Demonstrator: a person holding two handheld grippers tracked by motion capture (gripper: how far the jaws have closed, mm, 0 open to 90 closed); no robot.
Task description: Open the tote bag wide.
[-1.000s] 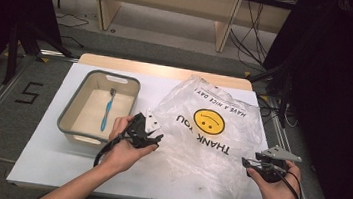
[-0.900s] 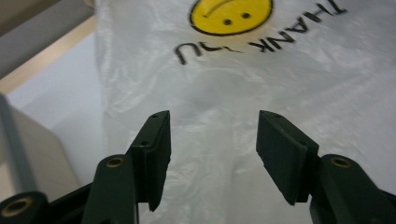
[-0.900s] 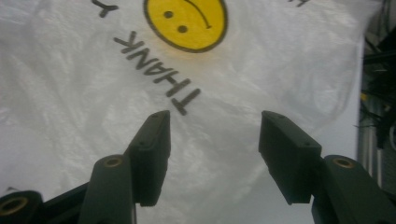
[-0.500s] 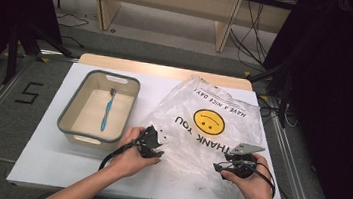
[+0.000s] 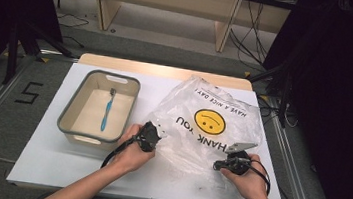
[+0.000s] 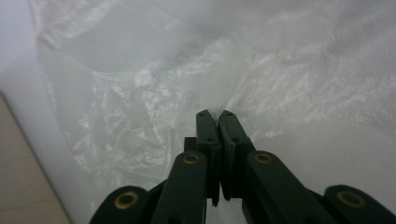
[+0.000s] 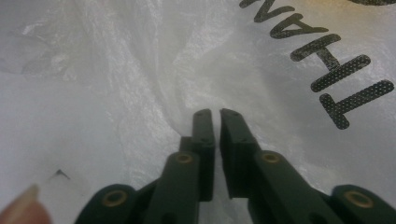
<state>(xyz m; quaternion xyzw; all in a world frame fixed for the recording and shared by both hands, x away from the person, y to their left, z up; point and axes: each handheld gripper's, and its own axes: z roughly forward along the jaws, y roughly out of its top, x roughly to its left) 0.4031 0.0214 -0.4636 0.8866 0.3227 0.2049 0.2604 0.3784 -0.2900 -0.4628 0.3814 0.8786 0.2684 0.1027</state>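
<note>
**Both grippers pinched on the bag's near edge**

Far left on the white bench point(image 5: 46, 165) sits a grey tub point(image 5: 73, 113), rounded at the corners and smooth-walled like plastic, and inside it lies a slim blue toothbrush point(image 5: 106, 111), bristles toward the far side. Nothing is touching it.

Moving right, the left gripper point(image 5: 152, 136) is down at the near-left edge of the plastic bag point(image 5: 211, 133). In the left gripper view its black jaws stand all but closed, just a sliver between them, and the thin film bunches up to the tips point(image 6: 215, 114). It looks like a pinch on the bag, though the film inside the jaws is hard to make out.

The bag itself is clear, crinkly and limp, lying mostly flat across the right half of the bench, with a yellow smiley face point(image 5: 209, 121) and black lettering that reads upside down from here.

Over to the right gripper point(image 5: 220, 164), at the bag's near-right edge. Its jaws are nearly together too, a narrow gap showing, with a fold of film running up to them point(image 7: 212, 114).

My read: this is the opening-the-bag step. Next move, by judgement, is to lift and draw the two pinches apart. That calls for care, since film this thin slips or tears easily.
</note>
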